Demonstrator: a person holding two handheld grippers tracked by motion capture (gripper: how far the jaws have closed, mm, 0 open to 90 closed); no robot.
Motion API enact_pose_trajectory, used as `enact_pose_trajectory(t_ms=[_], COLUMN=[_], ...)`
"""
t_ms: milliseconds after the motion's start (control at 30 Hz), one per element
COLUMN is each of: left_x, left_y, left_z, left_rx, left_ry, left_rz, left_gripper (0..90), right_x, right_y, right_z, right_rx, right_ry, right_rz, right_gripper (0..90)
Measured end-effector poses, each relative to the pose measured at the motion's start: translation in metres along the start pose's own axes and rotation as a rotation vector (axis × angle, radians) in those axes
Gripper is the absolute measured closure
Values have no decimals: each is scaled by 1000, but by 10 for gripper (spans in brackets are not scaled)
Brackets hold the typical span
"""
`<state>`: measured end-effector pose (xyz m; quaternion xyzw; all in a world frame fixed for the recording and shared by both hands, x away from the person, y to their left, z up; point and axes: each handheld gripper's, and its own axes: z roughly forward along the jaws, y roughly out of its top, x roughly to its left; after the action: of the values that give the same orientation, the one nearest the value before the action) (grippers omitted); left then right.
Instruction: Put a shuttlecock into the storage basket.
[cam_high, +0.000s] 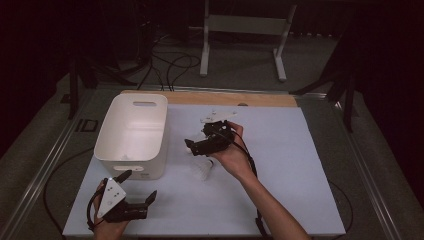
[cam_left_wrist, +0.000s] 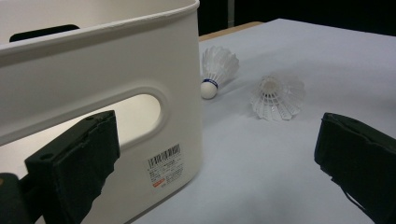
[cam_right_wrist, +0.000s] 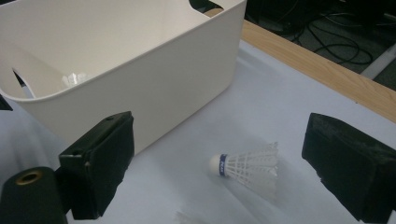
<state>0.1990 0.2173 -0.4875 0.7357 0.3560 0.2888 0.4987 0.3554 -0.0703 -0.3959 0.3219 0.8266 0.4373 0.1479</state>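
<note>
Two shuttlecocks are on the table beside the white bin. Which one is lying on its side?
The shuttlecock with the blue band, nearer the white bin, lies on its side. The other shuttlecock stands with its cork up.

You find the bin on the left part of the table. Two shuttlecocks lie on the table just right of it: one on its side, the other nearer your edge.
</note>
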Motion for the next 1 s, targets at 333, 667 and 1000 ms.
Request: enact_pose_trajectory(t_ms=[333, 667, 1000], left_x=[0, 0, 0], left_y=[0, 0, 0], left_z=[0, 1, 1], left_rx=[-2, -2, 0], left_ry=[1, 0, -1], left_rz=[-1, -2, 0], left_gripper=[8, 8, 8], right_x=[0, -1, 1], right_y=[-6, -13, -22], right_z=[1, 2, 3], right_rx=[14, 25, 39], right_ry=[-4, -6, -14], right_rz=[-1, 3, -8], right_gripper=[94, 94, 94])
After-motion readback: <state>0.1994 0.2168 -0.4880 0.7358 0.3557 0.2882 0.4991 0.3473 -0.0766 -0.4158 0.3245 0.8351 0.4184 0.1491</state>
